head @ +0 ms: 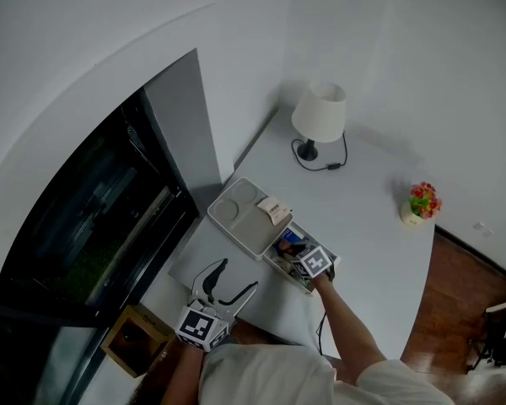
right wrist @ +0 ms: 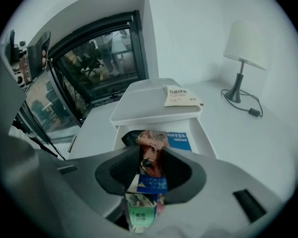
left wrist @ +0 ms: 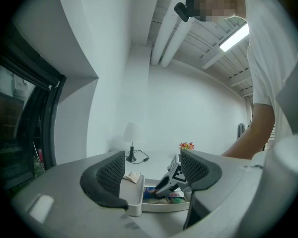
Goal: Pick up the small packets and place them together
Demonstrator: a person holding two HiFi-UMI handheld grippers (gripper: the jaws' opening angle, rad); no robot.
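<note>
Nearest, the left gripper (head: 239, 275) is held level over the near left corner of the table (head: 363, 226). Its jaws are released: they stand apart with nothing between the pads, and they point toward the white tray (head: 251, 245).

Beyond it, the right forearm (head: 347, 321) reaches diagonally in from the near edge, and the right gripper (right wrist: 151, 157) is tipped steeply down into the tray's open bin (right wrist: 204, 135). This gripper is clenched on a reddish packet (right wrist: 150, 145), which stands upright between the pads with its top edge above them.

Under the gripped packet, loose in the bin:
- a green packet (right wrist: 140, 217), nearest the jaws;
- a blue packet (right wrist: 182, 140), flat against the bin's far end.

The tray's raised flat section (head: 236, 213) adjoins the bin on its far side, along the table's left edge beside the dark window (head: 84, 226). A beige packet (right wrist: 181, 96) lies on this section at its right far corner.

A lamp (head: 319, 116) stands at the table's far edge, and a flower pot (head: 422, 202) near the right edge, both well apart from the tray.
</note>
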